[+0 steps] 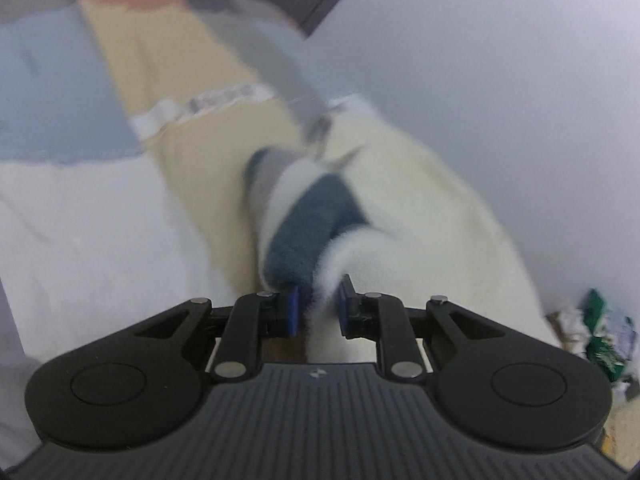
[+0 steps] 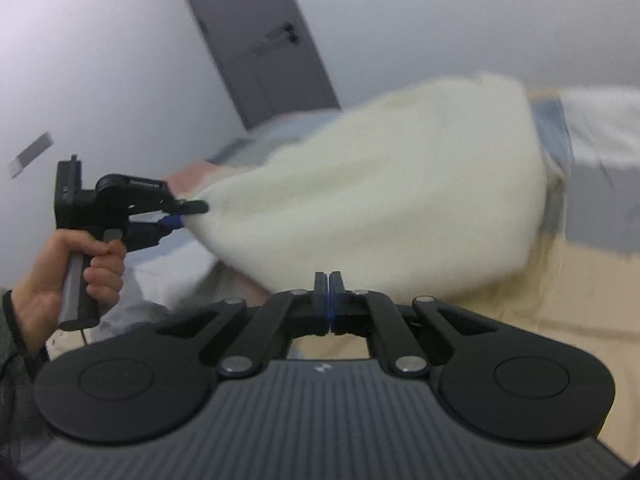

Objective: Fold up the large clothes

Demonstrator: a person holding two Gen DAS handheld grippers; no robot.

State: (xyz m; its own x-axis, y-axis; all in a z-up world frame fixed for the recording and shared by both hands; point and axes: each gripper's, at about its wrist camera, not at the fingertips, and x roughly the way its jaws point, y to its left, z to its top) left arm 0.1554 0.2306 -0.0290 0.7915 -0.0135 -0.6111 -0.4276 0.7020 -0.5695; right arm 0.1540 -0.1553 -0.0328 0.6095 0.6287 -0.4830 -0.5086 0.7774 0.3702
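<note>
A large cream-white fleecy garment (image 2: 384, 188) hangs bunched and lifted above a bed, blurred in both views. In the left wrist view one end of it shows a fuzzy cuff banded in dark blue, white and grey (image 1: 304, 220), which runs straight into the left gripper (image 1: 319, 309); the blue pads (image 1: 294, 308) sit apart with the fluffy edge of the cuff pinched between them, so this claw is grasping the garment. The right wrist view confirms it from the side: the left gripper (image 2: 188, 216) meets the garment's left corner, and the left hand (image 2: 76, 276) is wrapped around its handle. The right gripper (image 2: 329, 300) is clenched, its fingers pressed flat together just below the hanging garment; whether any thin fold of cloth is caught between them cannot be told, and none shows. Beneath the garment lies a tan bedsheet (image 2: 568, 292), with a pale blue and white blanket (image 1: 52, 92) beside it. Behind stand a pale grey wall (image 1: 500, 60) and a dark grey door (image 2: 272, 52).
</note>
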